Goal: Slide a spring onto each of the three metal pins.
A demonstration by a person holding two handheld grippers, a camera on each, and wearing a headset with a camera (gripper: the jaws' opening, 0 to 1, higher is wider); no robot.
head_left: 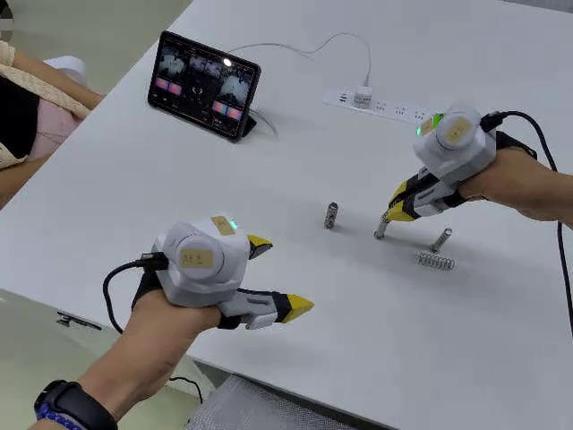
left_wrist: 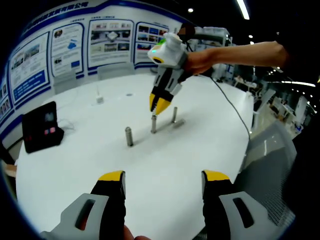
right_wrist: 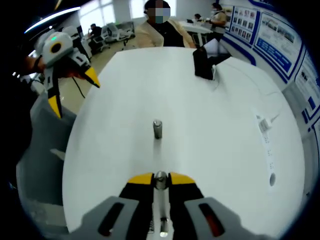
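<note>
1 short grey metal pin (head_left: pixel 331 215) on the white table (head_left: pixel 269 161) looks like it has its spring on, so I think 2 are left. The right gripper (head_left: pixel 394 208) points down and pinches the top of the middle metal pin (head_left: pixel 382 229), while the bare third pin (head_left: pixel 441 239) stands just beside a loose wire spring (head_left: pixel 436 261). The left gripper (head_left: pixel 279 274) hovers by the near table edge, jaws apart, holding nothing.

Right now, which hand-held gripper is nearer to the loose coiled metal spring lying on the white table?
Right. The right hand-held gripper is shut on a metal pin close to the spring; the left hand-held gripper hovers open far away at the near edge of the table.
</note>
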